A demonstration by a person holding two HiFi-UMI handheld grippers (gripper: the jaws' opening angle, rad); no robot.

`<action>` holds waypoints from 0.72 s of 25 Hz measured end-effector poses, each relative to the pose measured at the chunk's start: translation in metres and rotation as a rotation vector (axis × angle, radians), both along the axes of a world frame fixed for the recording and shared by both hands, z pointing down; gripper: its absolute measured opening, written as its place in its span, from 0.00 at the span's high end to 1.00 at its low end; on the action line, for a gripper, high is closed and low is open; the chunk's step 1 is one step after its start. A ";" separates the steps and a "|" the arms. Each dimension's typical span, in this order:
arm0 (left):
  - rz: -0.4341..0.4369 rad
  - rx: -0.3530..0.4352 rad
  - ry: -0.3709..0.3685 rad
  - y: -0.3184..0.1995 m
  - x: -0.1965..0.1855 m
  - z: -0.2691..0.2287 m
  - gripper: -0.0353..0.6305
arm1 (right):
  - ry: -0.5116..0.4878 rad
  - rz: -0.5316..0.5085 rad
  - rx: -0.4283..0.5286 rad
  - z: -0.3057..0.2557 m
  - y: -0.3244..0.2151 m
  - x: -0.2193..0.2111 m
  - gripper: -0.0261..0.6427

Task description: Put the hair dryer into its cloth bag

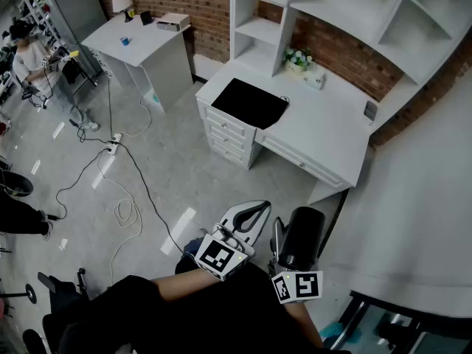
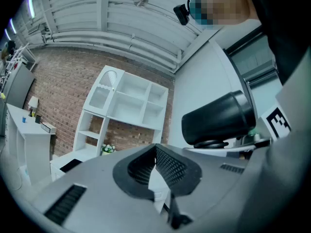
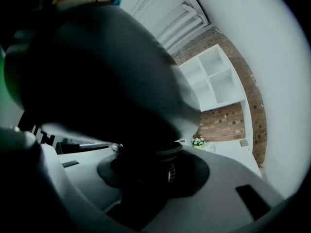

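Observation:
The black hair dryer [image 1: 302, 234] stands upright in my right gripper [image 1: 286, 251], close to my body. In the right gripper view its dark body [image 3: 97, 72] fills the upper left, and the jaws are shut on its handle [image 3: 146, 166]. Just left of it, my left gripper [image 1: 247, 223] is shut with nothing between its pads [image 2: 167, 166]. From the left gripper view the dryer's barrel [image 2: 218, 118] shows at the right. The black cloth bag [image 1: 251, 102] lies flat on the white desk [image 1: 324, 124], well ahead of both grippers.
White shelves [image 1: 324, 6] rise behind the desk, which also bears a small flower pot [image 1: 297, 59] and a dark flat object [image 1: 370, 110]. Cables [image 1: 122, 190] trail over the grey floor. A second white table [image 1: 144, 39] and a seated person [image 1: 29, 57] are at far left.

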State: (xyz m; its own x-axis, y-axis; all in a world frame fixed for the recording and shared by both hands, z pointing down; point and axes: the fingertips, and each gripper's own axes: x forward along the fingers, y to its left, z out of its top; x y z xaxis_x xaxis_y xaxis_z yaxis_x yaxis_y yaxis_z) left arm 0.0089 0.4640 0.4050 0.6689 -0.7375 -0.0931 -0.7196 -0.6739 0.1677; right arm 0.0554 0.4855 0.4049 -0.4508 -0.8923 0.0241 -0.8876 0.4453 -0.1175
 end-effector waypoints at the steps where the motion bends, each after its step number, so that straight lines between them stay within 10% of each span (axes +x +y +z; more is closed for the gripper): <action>1: -0.006 0.005 0.006 0.003 0.002 -0.002 0.92 | 0.009 0.008 0.007 0.000 0.003 0.004 0.70; 18: -0.056 -0.051 -0.023 0.021 0.017 0.027 0.92 | 0.009 0.078 -0.002 0.021 0.028 0.052 0.70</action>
State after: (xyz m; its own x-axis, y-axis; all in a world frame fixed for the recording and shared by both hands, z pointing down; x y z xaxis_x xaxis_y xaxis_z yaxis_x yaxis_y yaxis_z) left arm 0.0264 0.4847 0.4319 0.6278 -0.7774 -0.0393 -0.7601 -0.6232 0.1841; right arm 0.1074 0.5136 0.4258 -0.3801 -0.9245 0.0298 -0.9205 0.3749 -0.1104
